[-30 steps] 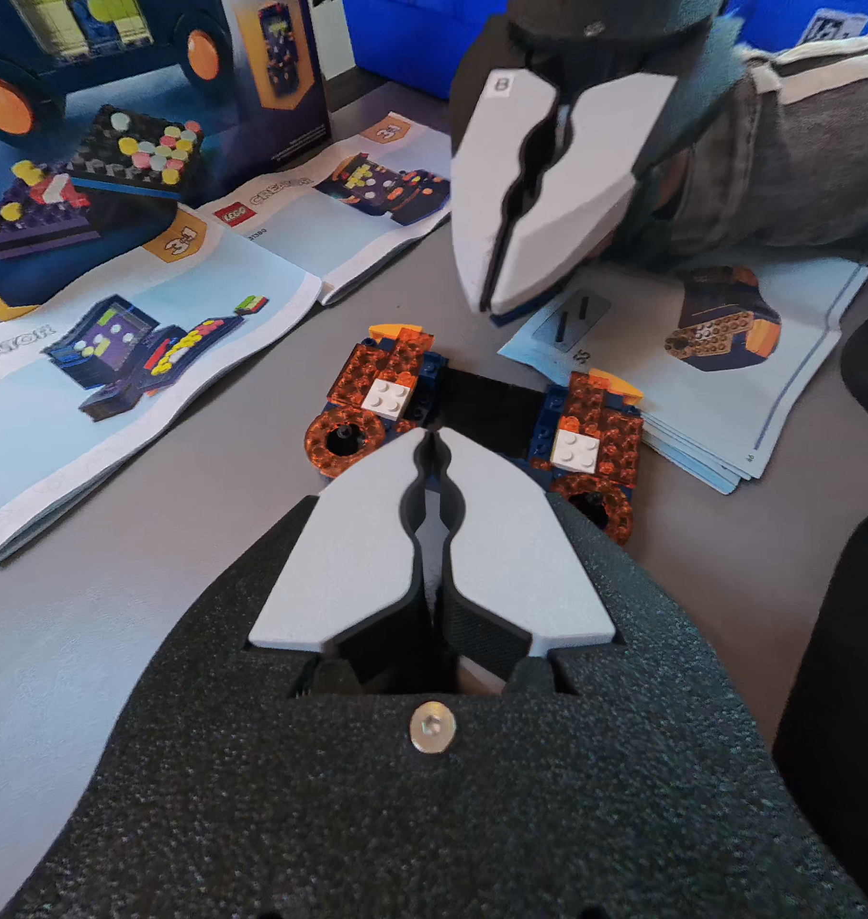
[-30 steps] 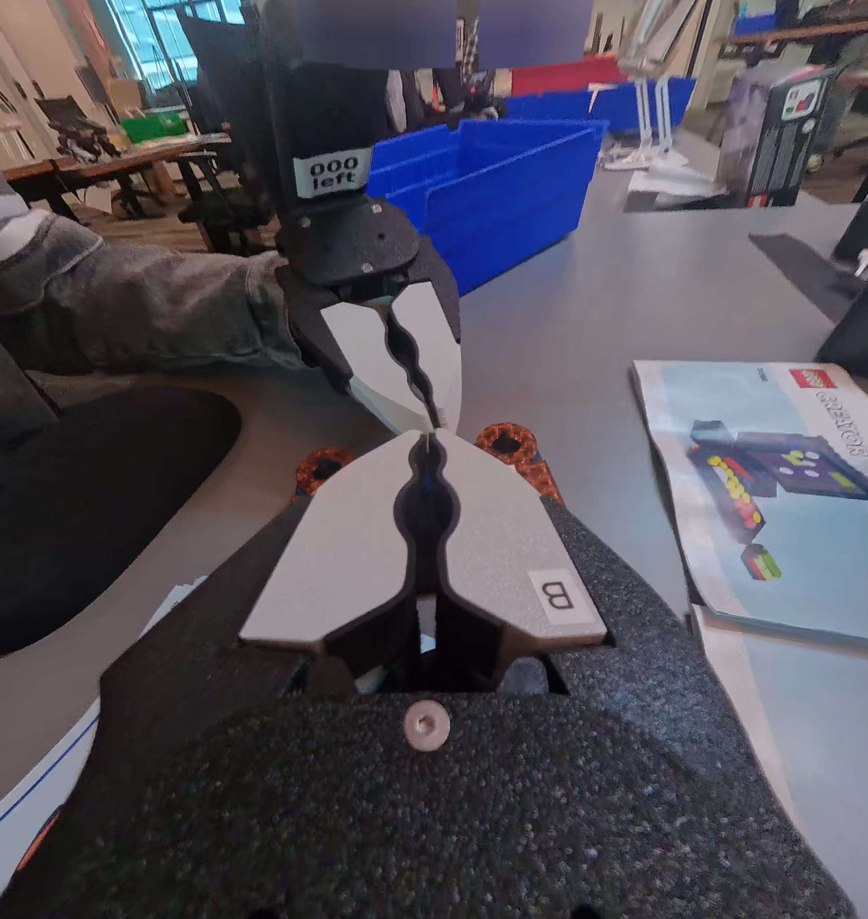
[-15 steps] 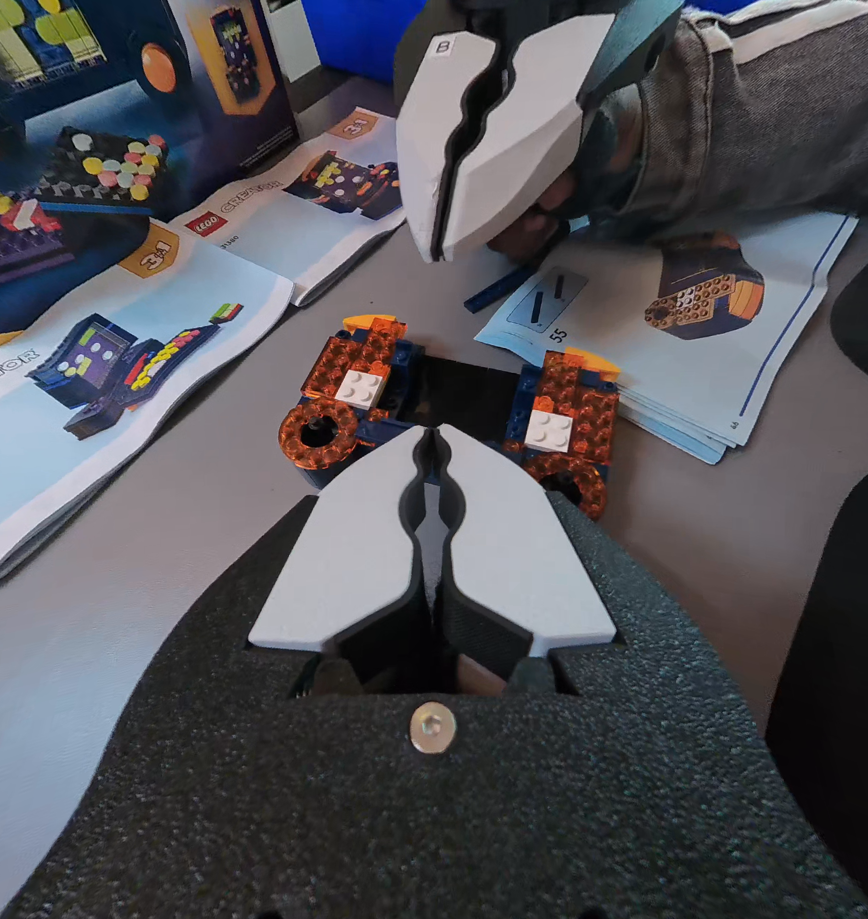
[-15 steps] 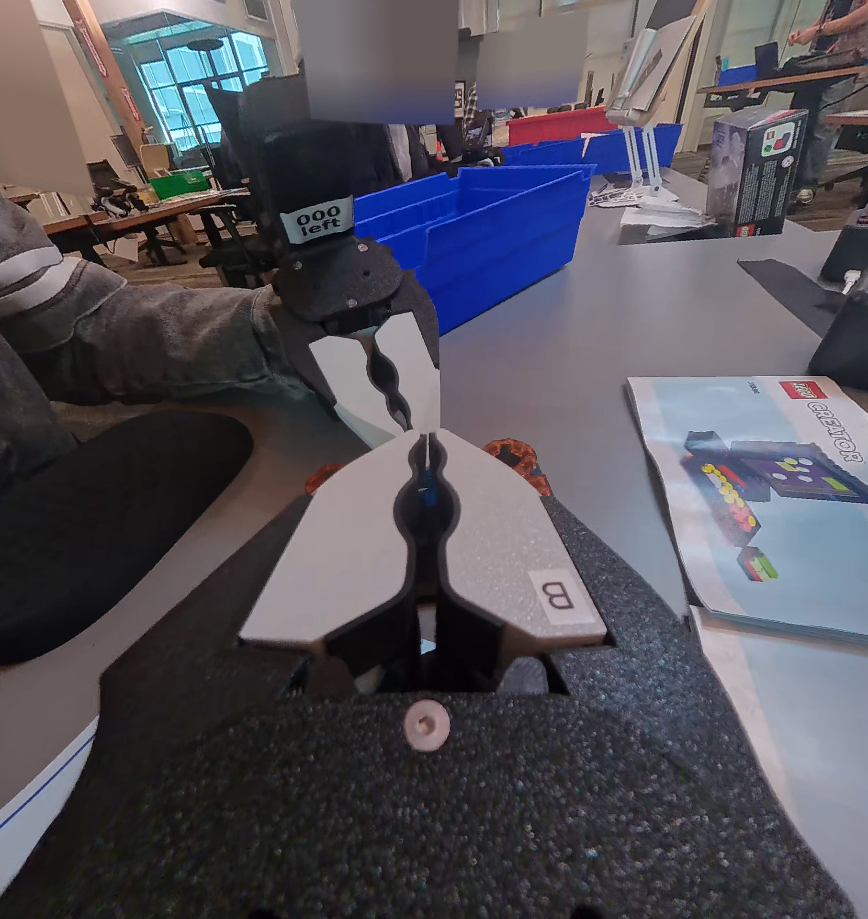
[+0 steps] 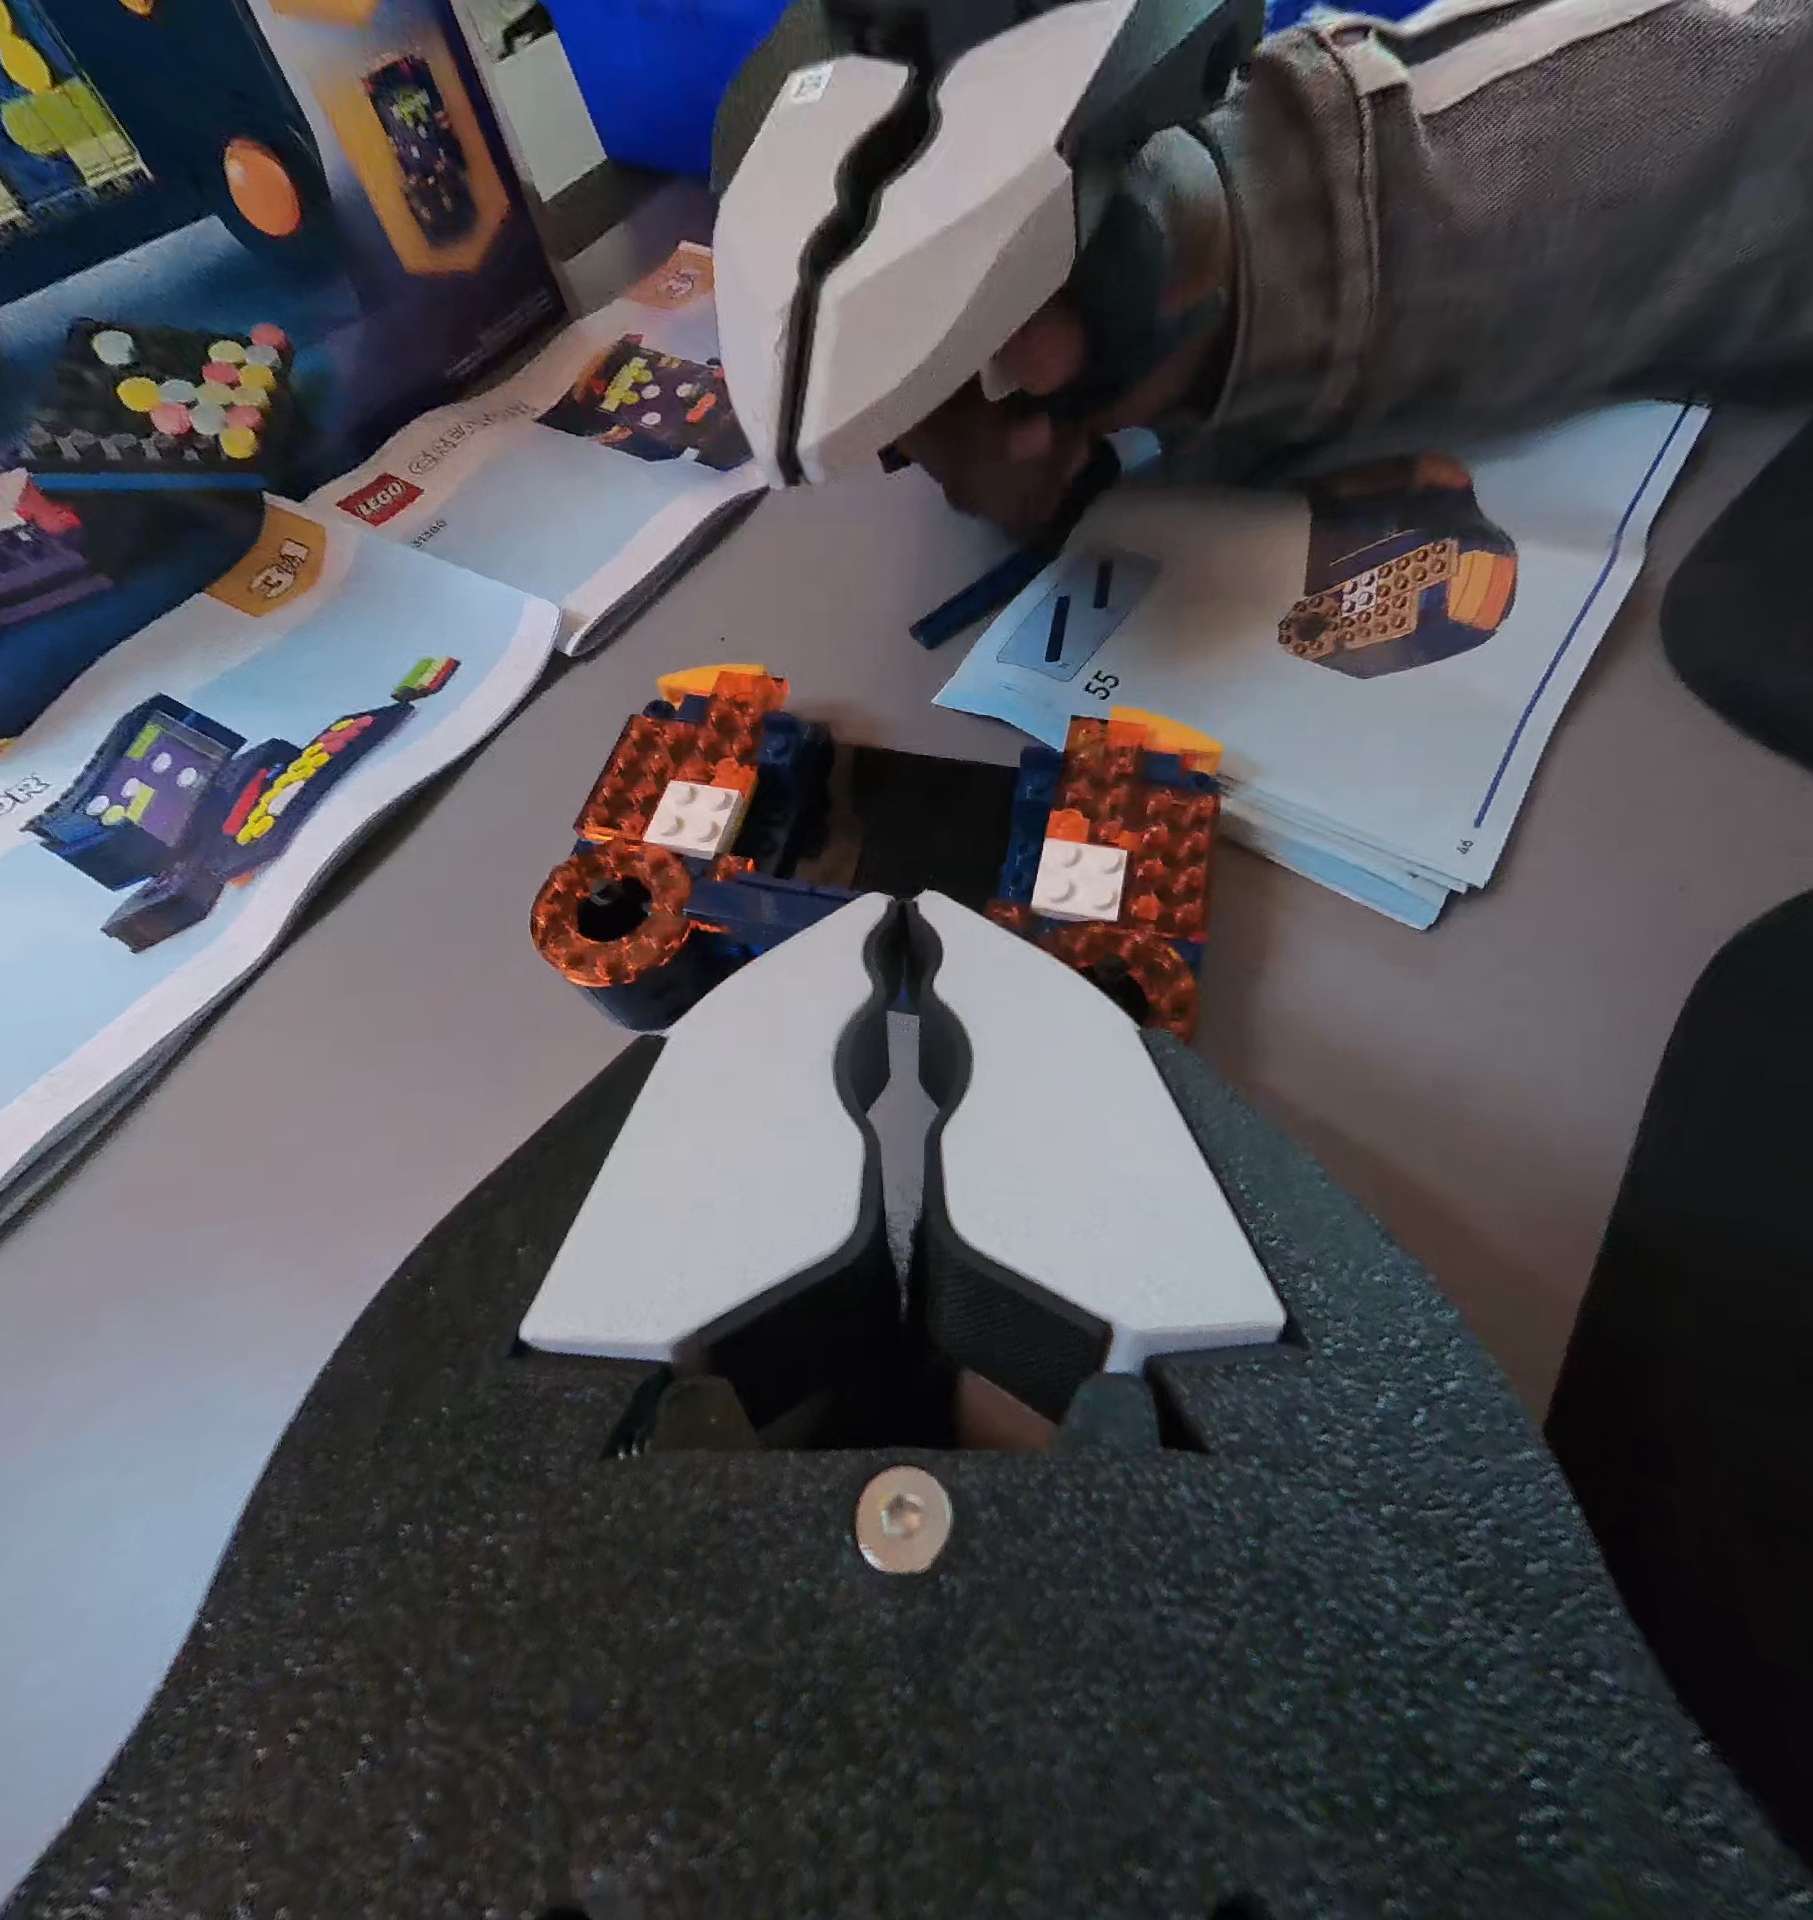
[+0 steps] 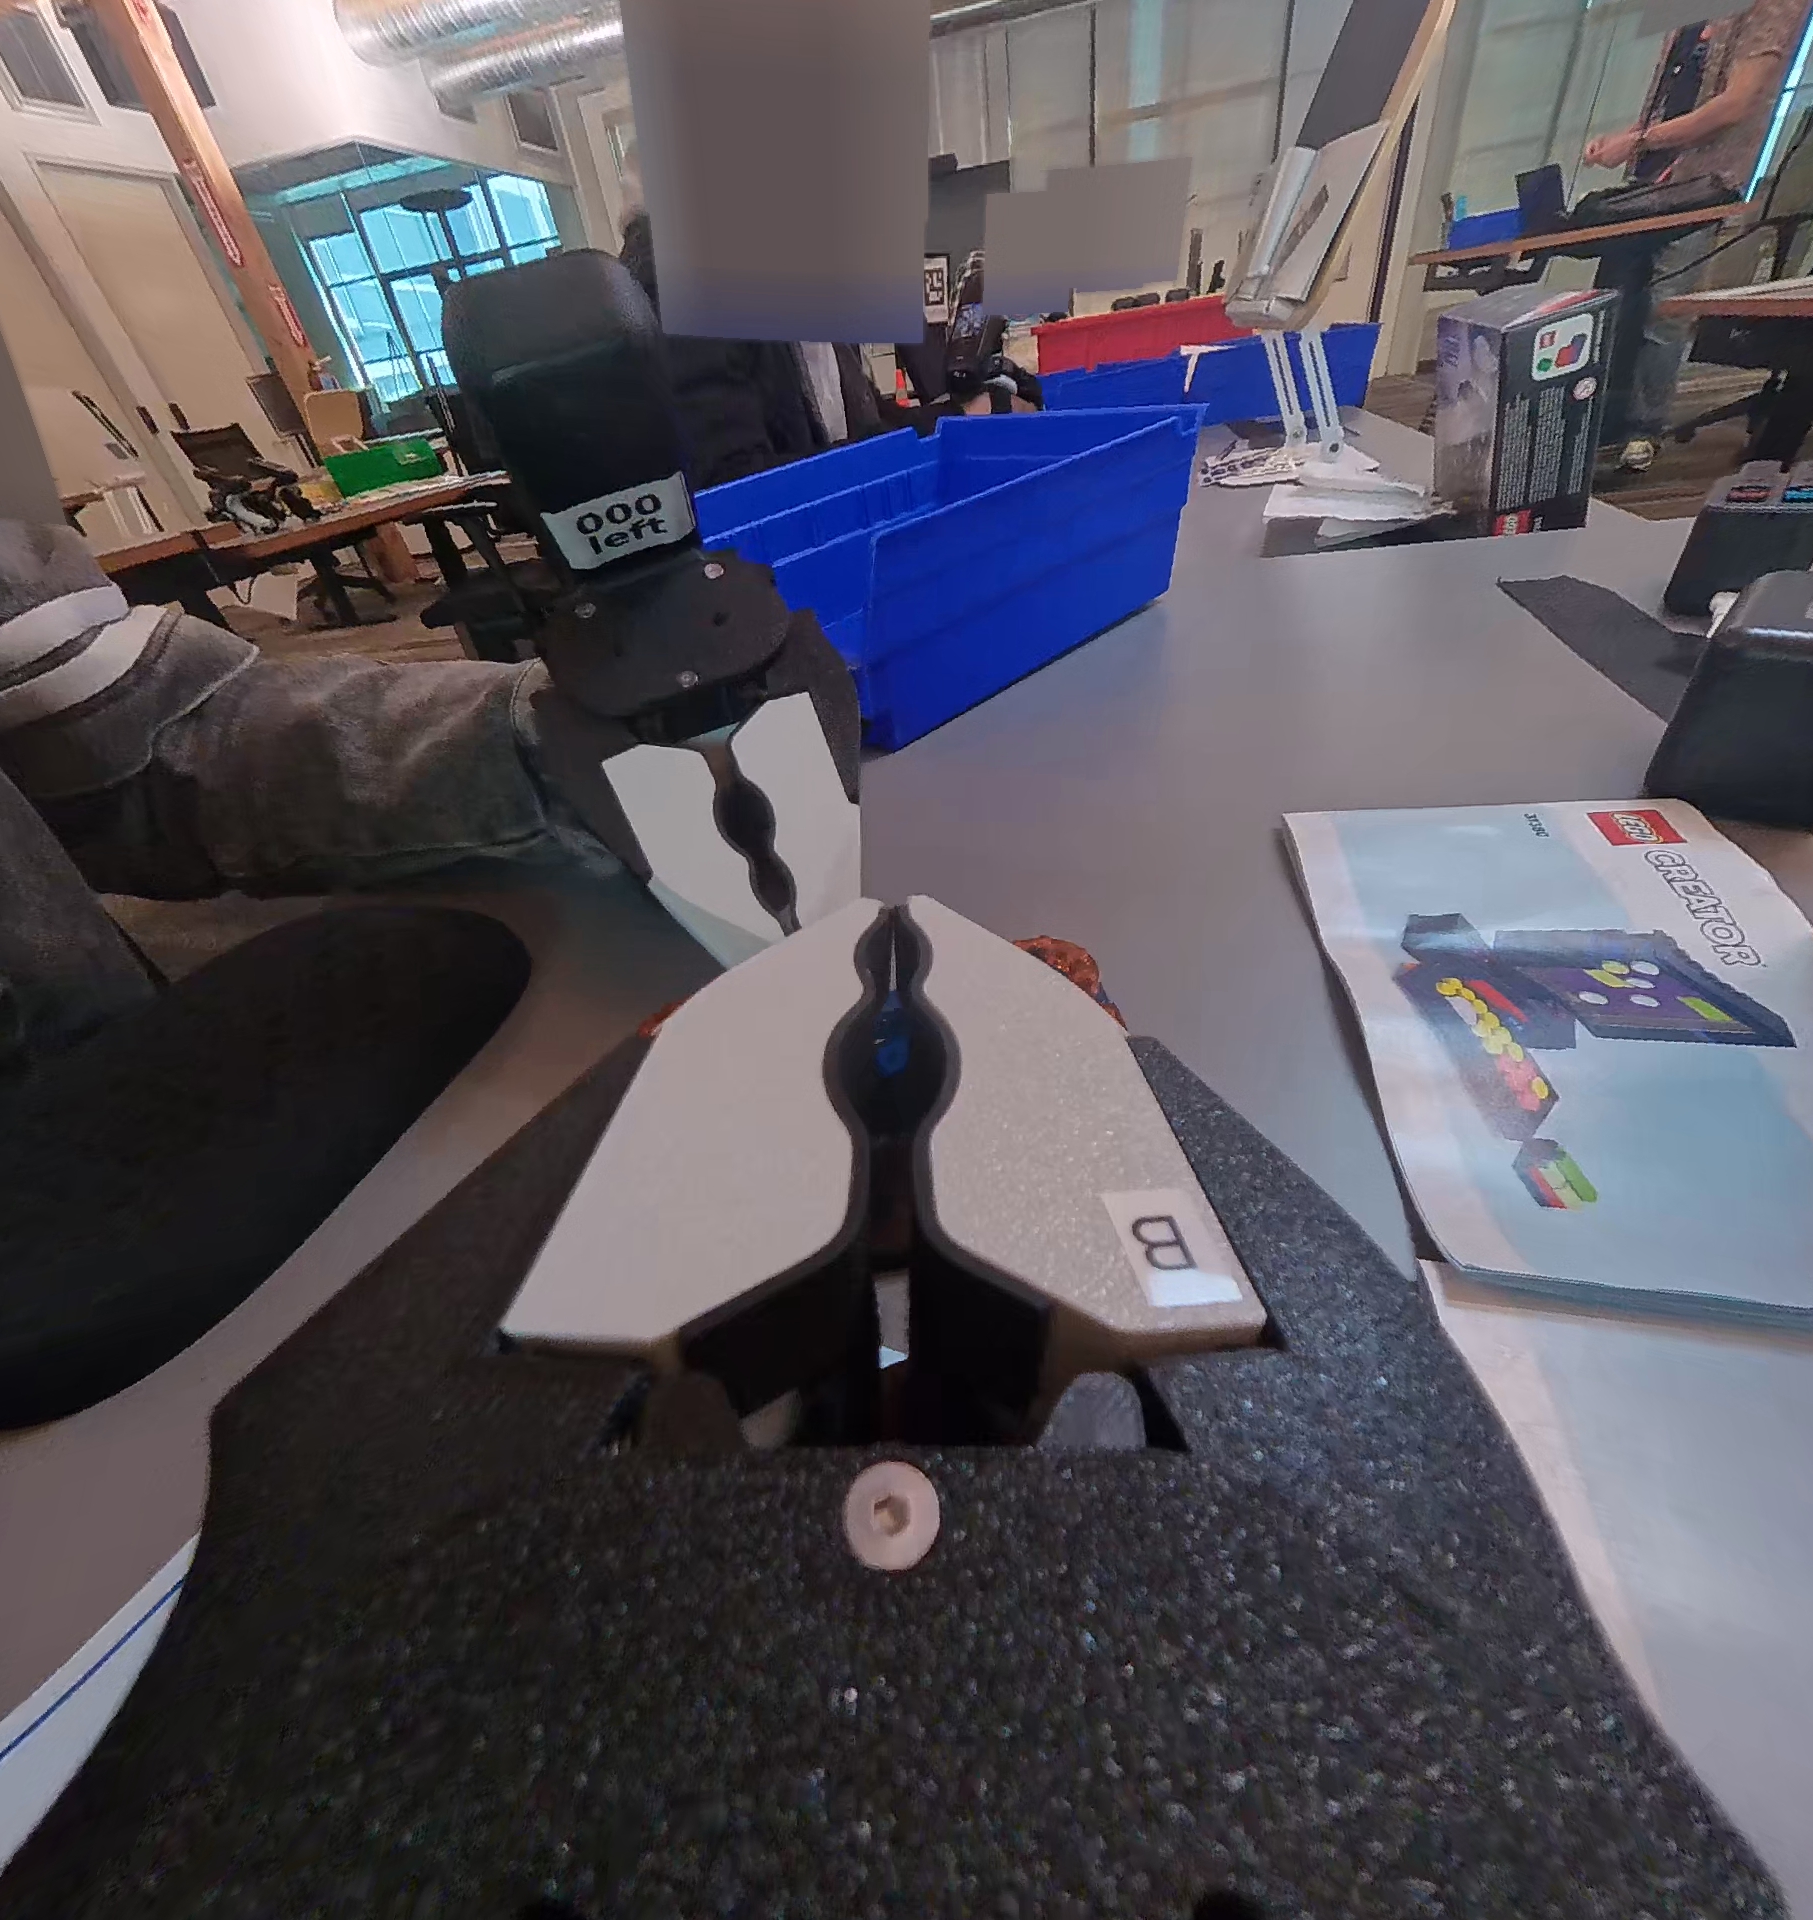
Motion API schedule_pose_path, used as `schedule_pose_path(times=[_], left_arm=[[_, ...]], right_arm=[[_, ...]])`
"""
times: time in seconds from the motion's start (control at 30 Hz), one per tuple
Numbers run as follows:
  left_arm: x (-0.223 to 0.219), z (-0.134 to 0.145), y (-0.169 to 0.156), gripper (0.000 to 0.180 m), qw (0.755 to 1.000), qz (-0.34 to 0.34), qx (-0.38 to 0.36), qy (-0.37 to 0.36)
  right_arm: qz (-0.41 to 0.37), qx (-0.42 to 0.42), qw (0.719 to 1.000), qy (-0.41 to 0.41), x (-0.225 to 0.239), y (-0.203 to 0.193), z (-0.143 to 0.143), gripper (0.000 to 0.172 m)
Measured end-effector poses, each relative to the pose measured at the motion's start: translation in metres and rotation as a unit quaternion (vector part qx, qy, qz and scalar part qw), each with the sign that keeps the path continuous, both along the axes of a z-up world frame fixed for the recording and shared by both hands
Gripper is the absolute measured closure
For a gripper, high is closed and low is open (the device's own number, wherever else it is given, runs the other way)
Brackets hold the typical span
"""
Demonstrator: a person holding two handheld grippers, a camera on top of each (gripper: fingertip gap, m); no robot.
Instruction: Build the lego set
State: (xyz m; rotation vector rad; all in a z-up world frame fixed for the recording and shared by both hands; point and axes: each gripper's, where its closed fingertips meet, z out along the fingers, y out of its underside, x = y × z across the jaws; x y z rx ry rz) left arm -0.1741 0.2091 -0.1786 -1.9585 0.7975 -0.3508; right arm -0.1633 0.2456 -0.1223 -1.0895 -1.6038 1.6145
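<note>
Brick model: orange, dark blue and white, on the grey table directly ahead of the left gripper and partly under its fingertips.

Left wrist view.
- Left gripper: fingers together at the tips, nothing visible between them. Tips sit just above the model's near edge, between its two halves; contact cannot be told.
- Model shows two studded orange halves joined by a dark middle, two white square bricks on top, two orange rings at the near corners.
- Handling, judged: light and rigid, but press-fitted, so a sideways knock could pop pieces loose. Studded tops should give grip; smooth sides may slip. Best hold looks to be across one solid half, not the rings.
- Right gripper hangs beyond the model, fingers together, tip pointing down; no held piece can be made out from here.
- One thin dark blue strip lies on the table just under and right of it, touching the open booklet.
- Booklets: three. One box far left.

Right wrist view.
- Right gripper: fingers together at the tips. Something blue shows in the hollow behind them; whether it is gripped or lies below cannot be told.
- Left gripper stands just beyond, closed.
- Model mostly hidden; an orange edge peeks out right of the fingers.
- One booklet to the right, blue bins farther off.
</note>
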Motion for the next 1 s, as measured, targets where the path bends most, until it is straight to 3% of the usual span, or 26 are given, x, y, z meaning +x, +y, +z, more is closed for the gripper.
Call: schedule_pose_path(times=[0.3,0.4,0.53,0.67,1.0], left_arm=[[0.0,-0.002,0.0,0.18,1.0,0.018,0.005,0.016],[0.0,0.0,0.0,0.18,1.0,0.011,-0.014,-0.008],[-0.014,0.018,0.024,0.18,0.994,0.079,0.015,-0.071],[-0.023,0.002,0.031,0.18,0.995,0.09,-0.018,-0.032],[-0.022,-0.002,0.03,0.18,0.996,0.087,-0.028,-0.023]], right_arm=[[-0.002,0.003,1.0,0.001,0.0,0.0,-0.001,0.172],[-0.001,0.003,1.0,0.003,0.0,-0.001,0.0,0.172],[0.001,-0.007,1.0,0.008,0.001,0.001,0.002,0.172],[0.002,-0.007,1.0,0.011,0.002,0.001,0.002,0.172],[-0.001,-0.003,1.0,0.009,0.002,0.0,0.002,0.172]])
